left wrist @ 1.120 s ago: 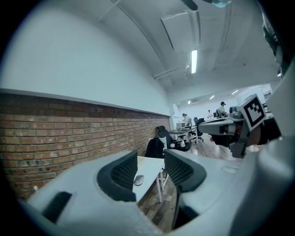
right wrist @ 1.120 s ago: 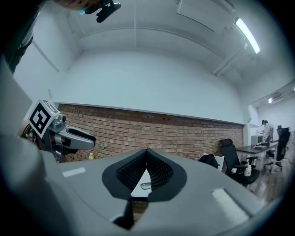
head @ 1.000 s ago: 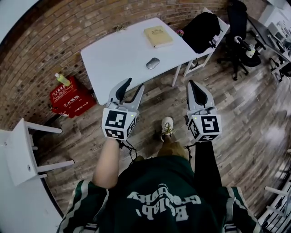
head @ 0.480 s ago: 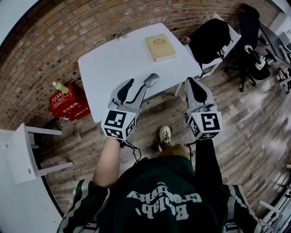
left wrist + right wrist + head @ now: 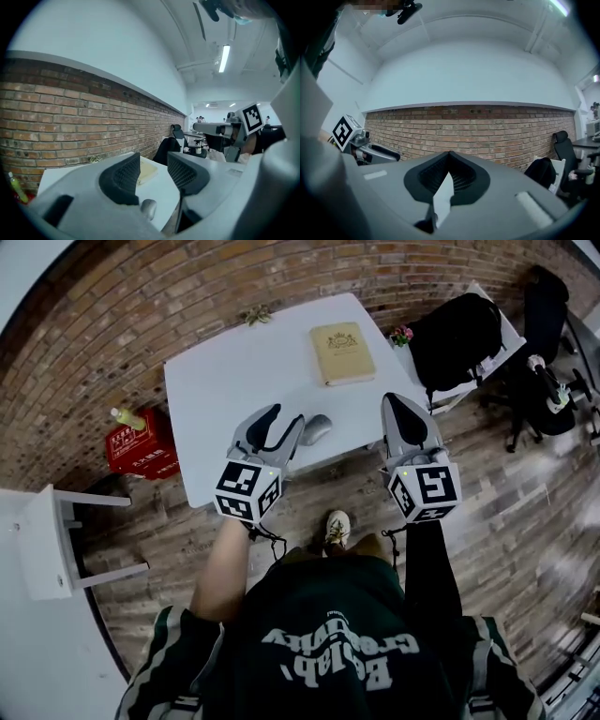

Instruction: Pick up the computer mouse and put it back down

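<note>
Computer mouse (image 5: 317,429) lies just to the right of the left gripper (image 5: 284,416), whose fingers stand apart and hold nothing. The right gripper (image 5: 397,405), further right, has its fingers closed together. The mouse rests on the white table (image 5: 225,371) near its near edge; a tan book (image 5: 342,352) lies farther back.

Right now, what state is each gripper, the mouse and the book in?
Left gripper: open, nothing between the jaws.
Right gripper: shut, empty.
Mouse: flat on the table, untouched.
Book: closed, flat on the table.
</note>
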`<state>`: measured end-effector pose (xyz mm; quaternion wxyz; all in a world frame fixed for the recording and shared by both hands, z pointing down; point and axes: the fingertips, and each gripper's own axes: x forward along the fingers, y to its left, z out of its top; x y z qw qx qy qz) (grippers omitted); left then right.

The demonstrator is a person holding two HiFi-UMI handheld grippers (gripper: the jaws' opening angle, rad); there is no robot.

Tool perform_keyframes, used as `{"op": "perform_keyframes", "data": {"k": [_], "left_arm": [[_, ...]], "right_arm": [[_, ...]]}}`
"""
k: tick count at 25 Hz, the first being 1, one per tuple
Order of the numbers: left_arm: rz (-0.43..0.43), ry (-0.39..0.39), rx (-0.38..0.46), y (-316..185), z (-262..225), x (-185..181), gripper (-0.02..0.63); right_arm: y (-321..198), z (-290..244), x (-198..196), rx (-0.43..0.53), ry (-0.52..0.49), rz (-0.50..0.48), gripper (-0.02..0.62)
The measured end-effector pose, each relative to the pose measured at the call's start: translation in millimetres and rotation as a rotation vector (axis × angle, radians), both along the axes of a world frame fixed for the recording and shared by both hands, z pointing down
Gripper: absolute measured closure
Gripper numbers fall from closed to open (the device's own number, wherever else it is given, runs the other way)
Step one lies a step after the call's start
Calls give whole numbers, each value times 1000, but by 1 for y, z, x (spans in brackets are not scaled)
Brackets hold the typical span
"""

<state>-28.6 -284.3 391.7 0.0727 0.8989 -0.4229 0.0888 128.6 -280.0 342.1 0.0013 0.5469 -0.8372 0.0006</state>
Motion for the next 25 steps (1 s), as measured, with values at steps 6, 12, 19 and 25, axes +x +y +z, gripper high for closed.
{"op": "perform_keyframes", "data": {"k": [6,12,19,25], "left_arm": [[-33,19,-36,-37,12,4,422],[-47,-29,-80,-59,33,7,417],[5,-93,-258,-69,94,8,437],[112,-194,-508,-76,185,13,439]], "right_arm": [[-47,4,6,0,-4,-53,583],[-76,11,11,-18,-18,-82,583],[-86,30,8,-61,-16,-99,583],[-96,40,12,-89,10,-85,583]]}}
